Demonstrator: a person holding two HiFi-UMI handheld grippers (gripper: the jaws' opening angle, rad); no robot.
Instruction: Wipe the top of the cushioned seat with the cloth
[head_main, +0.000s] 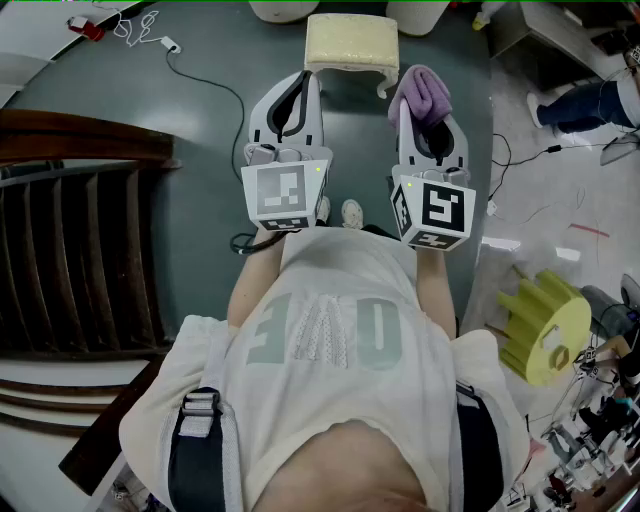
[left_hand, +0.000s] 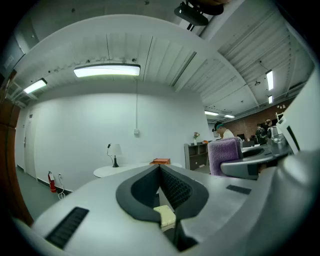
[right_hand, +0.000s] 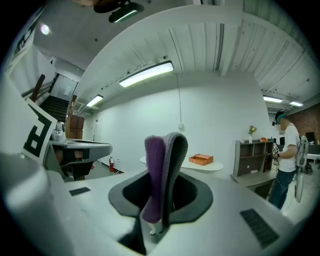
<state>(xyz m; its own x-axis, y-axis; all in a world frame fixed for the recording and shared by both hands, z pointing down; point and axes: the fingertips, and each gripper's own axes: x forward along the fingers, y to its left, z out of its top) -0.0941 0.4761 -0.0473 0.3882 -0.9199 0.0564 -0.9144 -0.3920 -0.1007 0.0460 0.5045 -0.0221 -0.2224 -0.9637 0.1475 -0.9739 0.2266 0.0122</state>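
Observation:
The cushioned seat (head_main: 352, 45) is a low cream stool on the green floor, ahead of both grippers. My right gripper (head_main: 417, 102) is shut on a folded purple cloth (head_main: 424, 92), which sticks up past the jaw tips; the right gripper view shows the cloth (right_hand: 157, 175) pinched upright between the jaws. My left gripper (head_main: 301, 82) is shut with nothing in it, level with the right one and just short of the stool. Both are held up in the air, pointing across the room. The left gripper view shows a corner of the stool (left_hand: 165, 216) below the jaws and the cloth (left_hand: 224, 155) at right.
A dark wooden staircase (head_main: 80, 250) fills the left. A black cable (head_main: 215, 85) lies on the floor left of the stool. A yellow toothed object (head_main: 545, 325) and clutter sit at the right. A person's leg (head_main: 585, 105) shows at upper right.

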